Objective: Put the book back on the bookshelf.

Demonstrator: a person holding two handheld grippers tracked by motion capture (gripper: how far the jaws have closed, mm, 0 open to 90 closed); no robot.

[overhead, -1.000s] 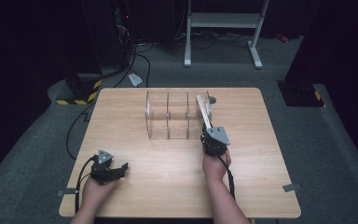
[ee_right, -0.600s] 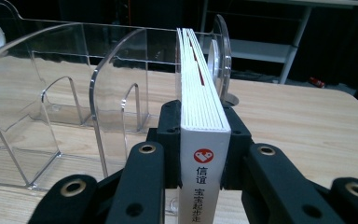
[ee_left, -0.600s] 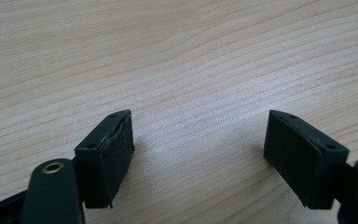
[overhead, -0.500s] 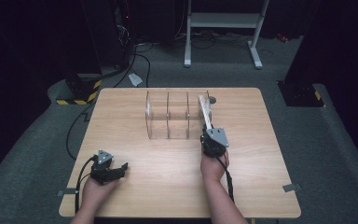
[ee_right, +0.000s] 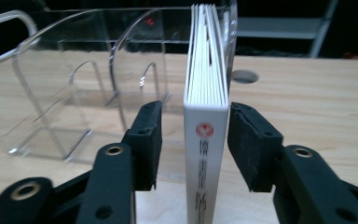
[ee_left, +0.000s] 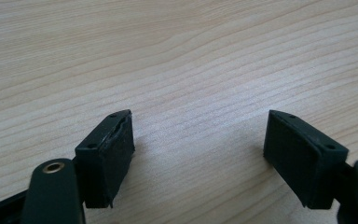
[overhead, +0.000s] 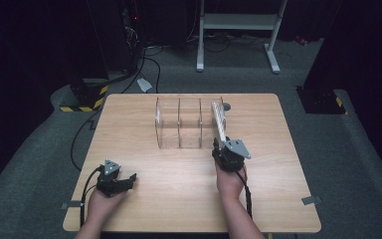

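Observation:
A thin white book (overhead: 218, 118) (ee_right: 206, 93) stands on edge in the right end slot of a clear acrylic rack (overhead: 179, 124) (ee_right: 65, 93), spine toward me with a red emblem. My right gripper (overhead: 219, 146) (ee_right: 195, 140) is at the book's near end. Its jaws have just been opening and now stand either side of the spine, the left pad clearly off it and the right pad close beside it. My left gripper (overhead: 129, 178) (ee_left: 200, 154) rests open on the bare wood at the table's front left, nothing between its jaws.
The wooden table (overhead: 278, 149) has a round cable hole (overhead: 227, 106) (ee_right: 244, 76) just behind the rack. The rack's other slots hold nothing. Cables, a white stand and dark equipment lie on the floor beyond the far edge.
The right gripper's jaws have parted from the book, which stays standing in the rack. The left hand has not moved.

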